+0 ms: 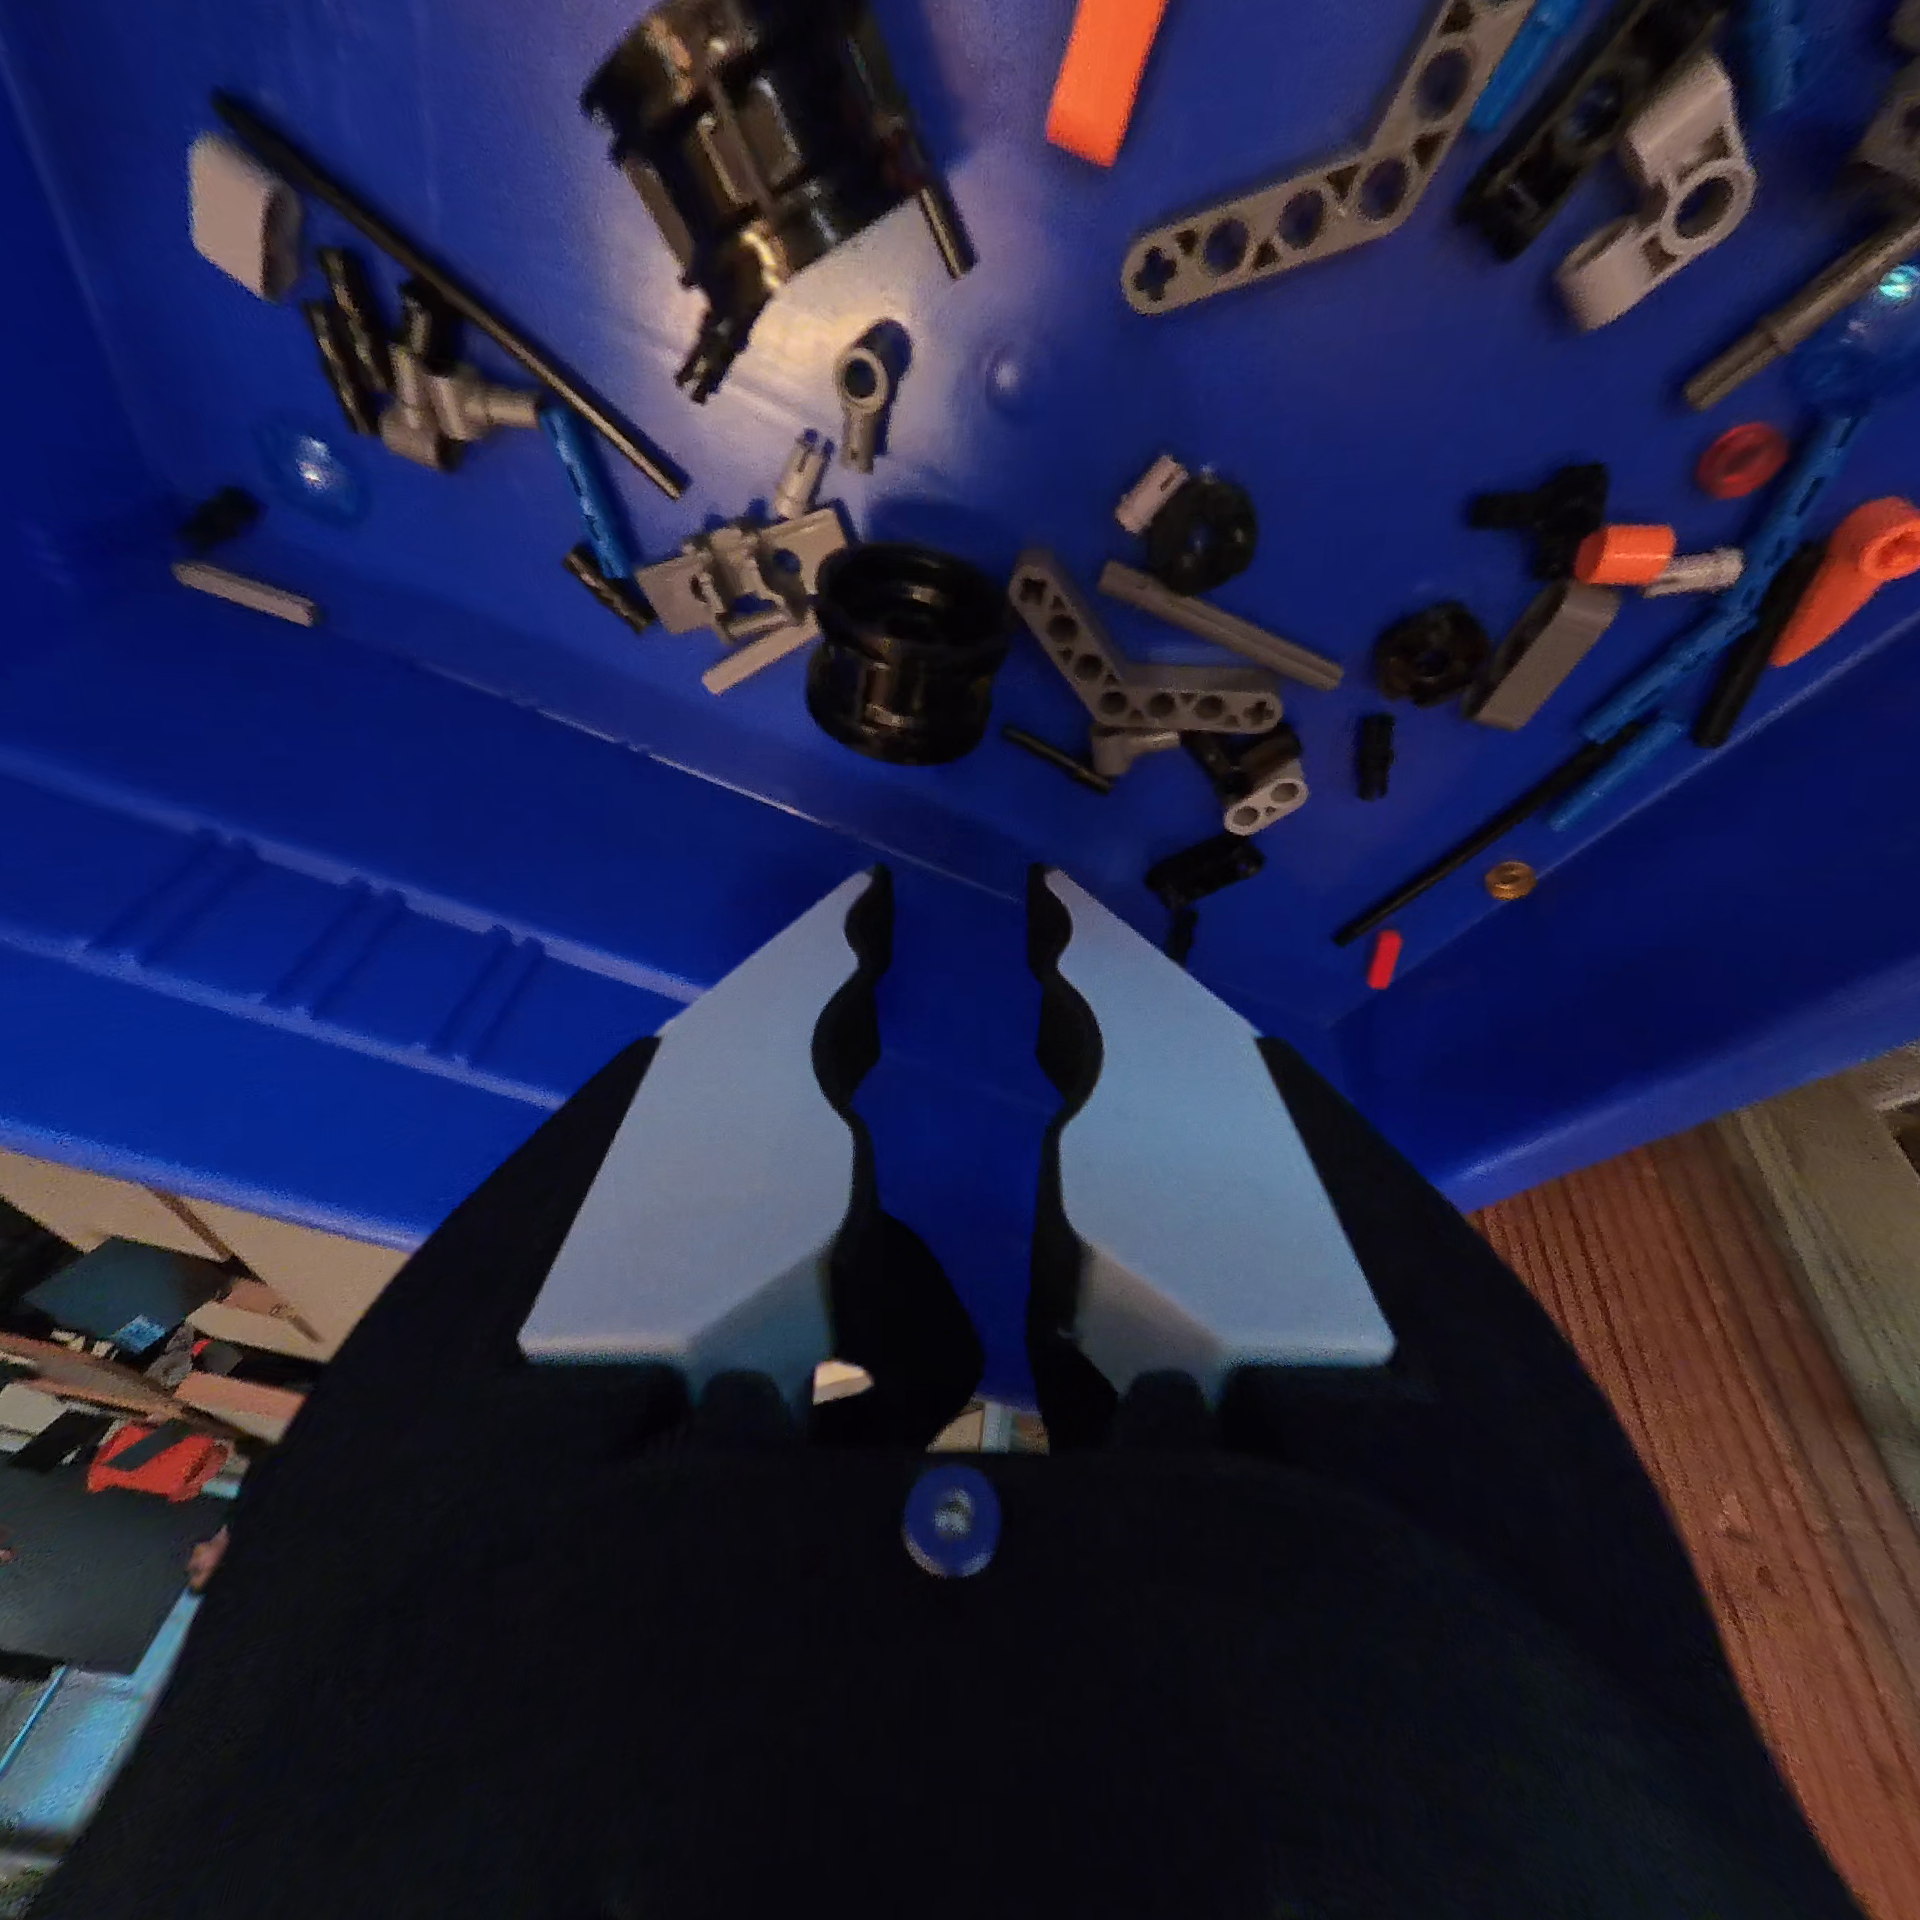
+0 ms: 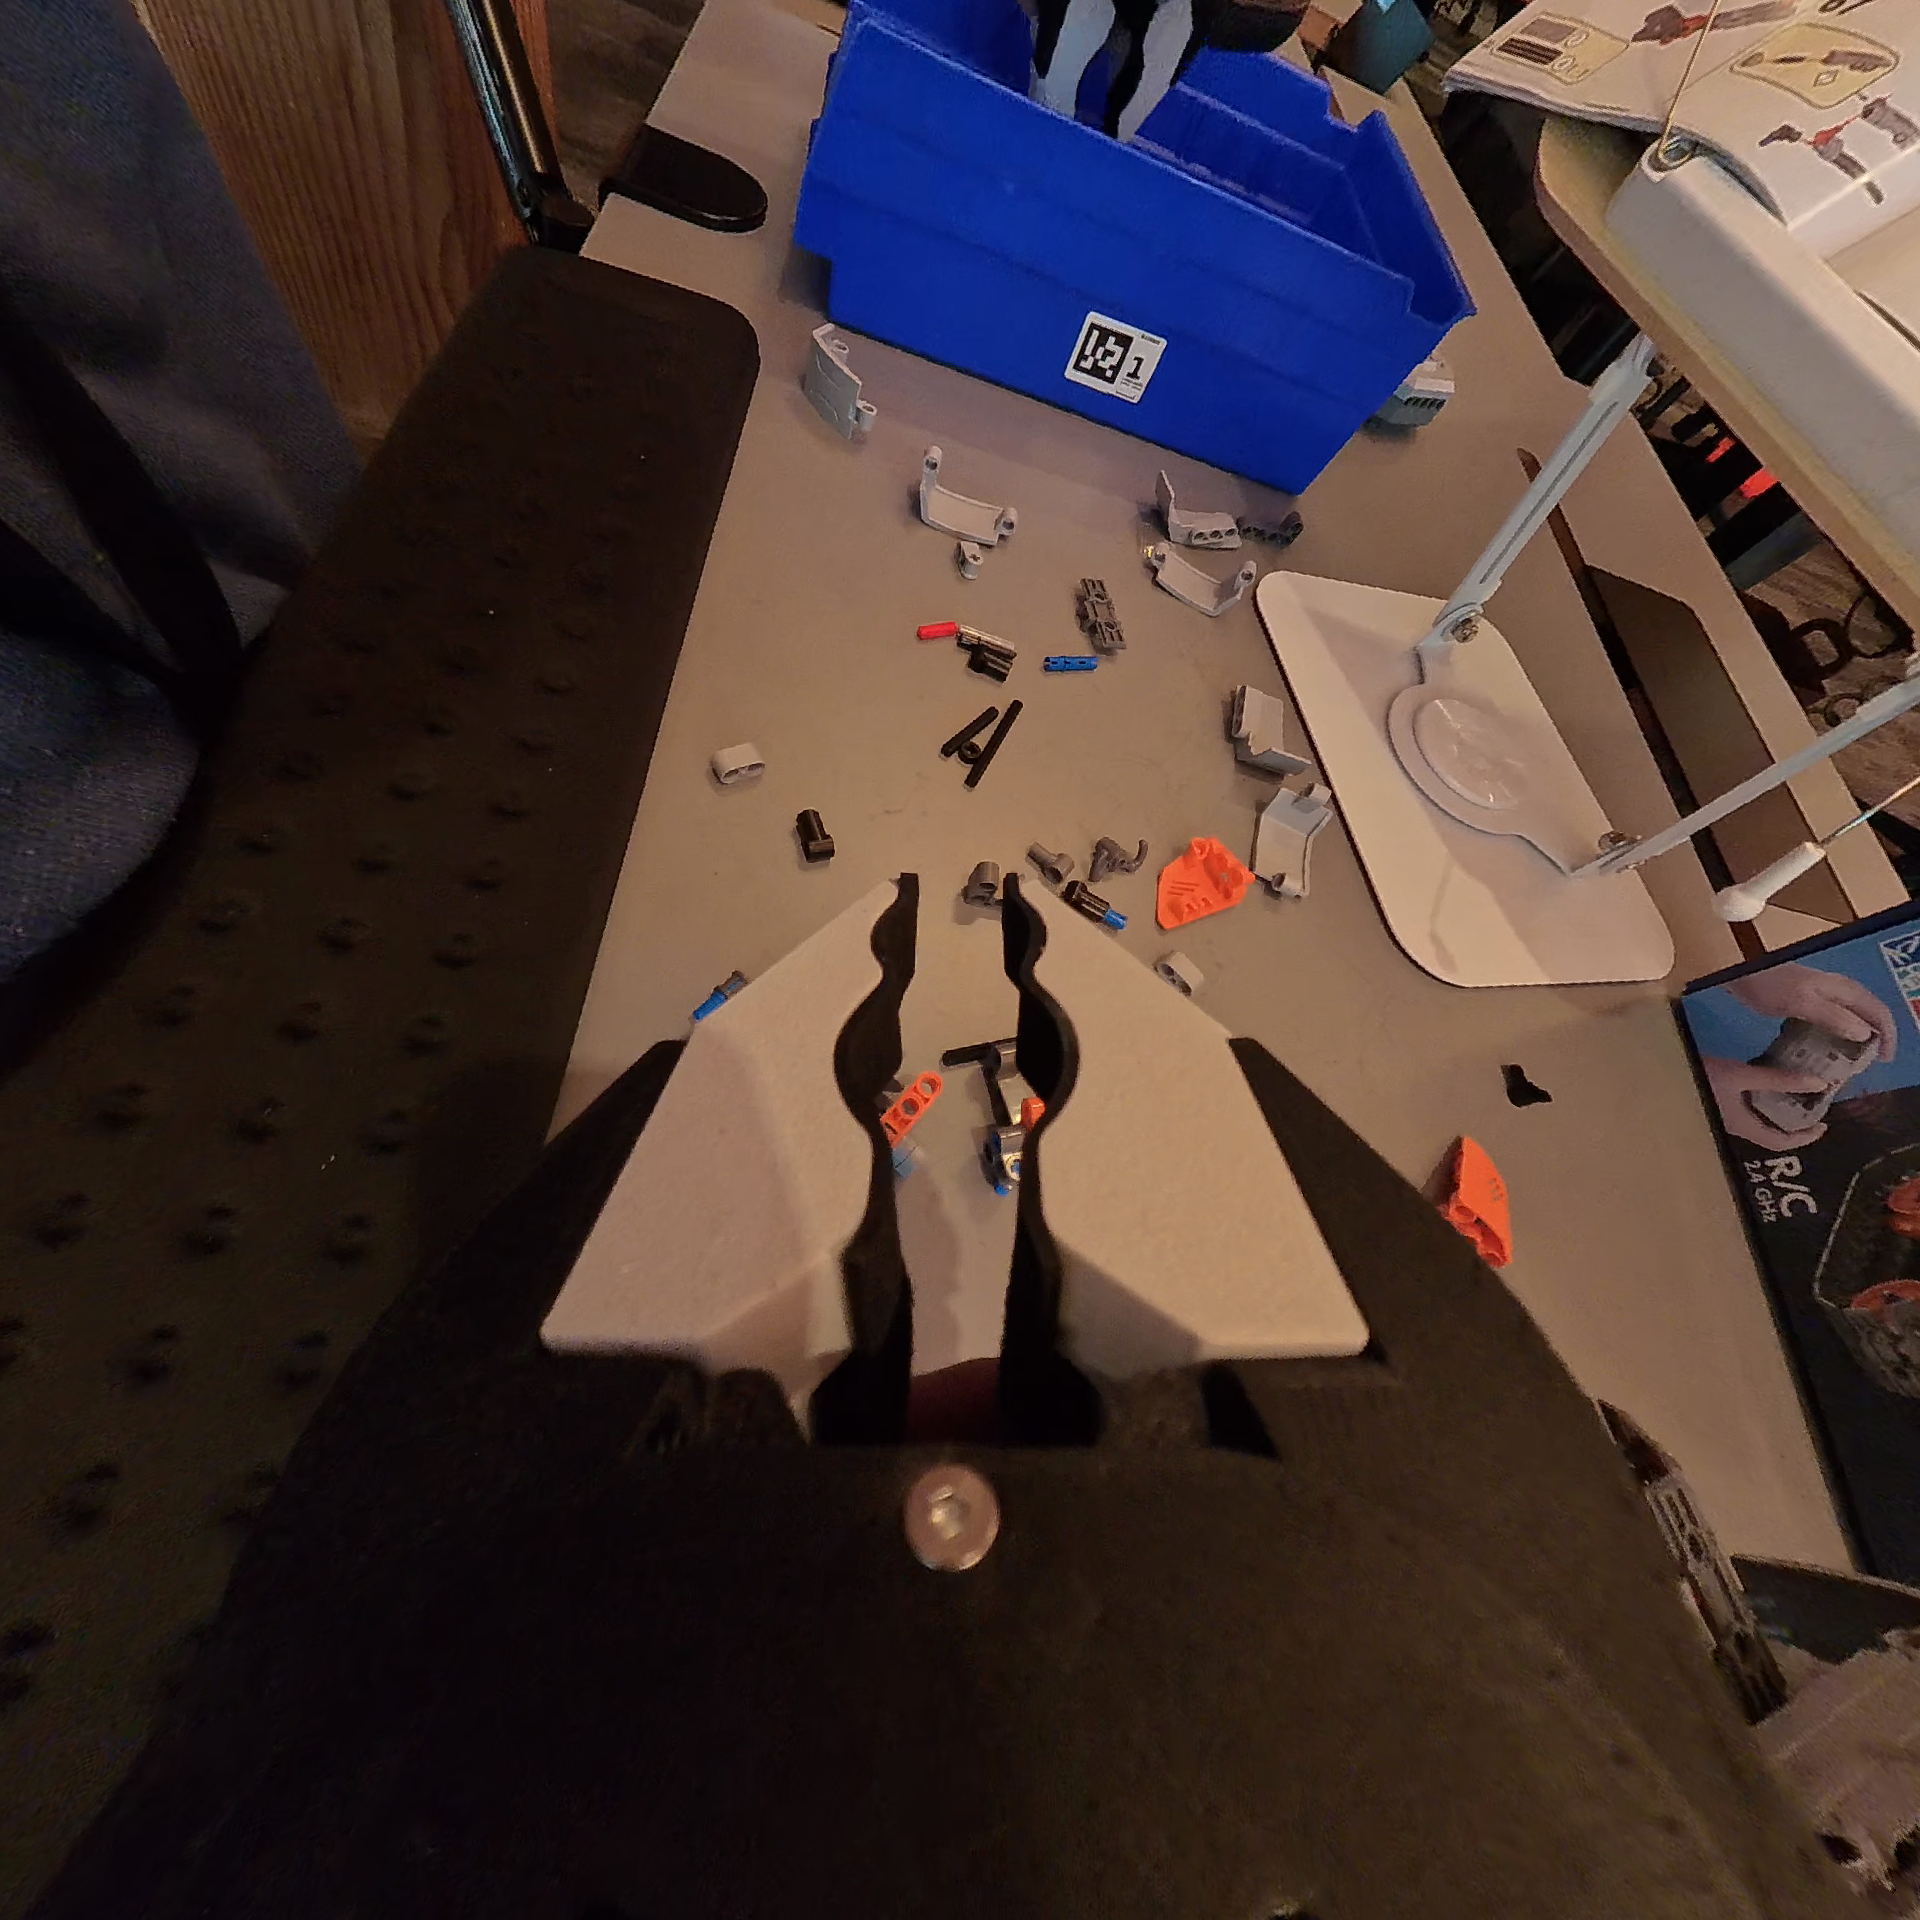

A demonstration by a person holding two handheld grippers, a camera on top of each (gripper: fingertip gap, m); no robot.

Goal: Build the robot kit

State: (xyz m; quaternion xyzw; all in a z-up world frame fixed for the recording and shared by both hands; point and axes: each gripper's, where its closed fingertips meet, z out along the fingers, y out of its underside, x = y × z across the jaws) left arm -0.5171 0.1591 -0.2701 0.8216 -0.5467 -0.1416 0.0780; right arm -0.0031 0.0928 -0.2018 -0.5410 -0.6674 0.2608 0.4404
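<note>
My left gripper [image 1: 958, 883] is open and hangs inside a blue bin [image 1: 312, 935], with nothing between its fingers. Nearest ahead of it lie a black wheel hub [image 1: 904, 655] and a grey bent beam [image 1: 1132, 675] among many small building parts. It also shows in the right wrist view [image 2: 1112, 62], reaching into the bin [image 2: 1039, 239]. My right gripper [image 2: 959, 883] hovers over the grey table [image 2: 831, 582], its fingers a narrow gap apart with table showing between them. A small grey connector [image 2: 982, 883] lies by its right fingertip. A cluster of orange, black and grey parts [image 2: 987, 1101] shows through the gap, on the table below.
Loose parts are scattered over the table, including an orange panel [image 2: 1200, 883]. A white tray [image 2: 1351, 665] with a thin metal stand is at the right. A black studded mat [image 2: 416, 727] lies left, a toy box [image 2: 1818, 1195] right and a booklet [image 2: 1714, 62] far right. There is about 55 centimeters between the tips of the two grippers. The small grey connector [image 2: 982, 883] is closer to my right gripper, around 11 centimeters from its tips; the left tips are 45 centimeters off.
</note>
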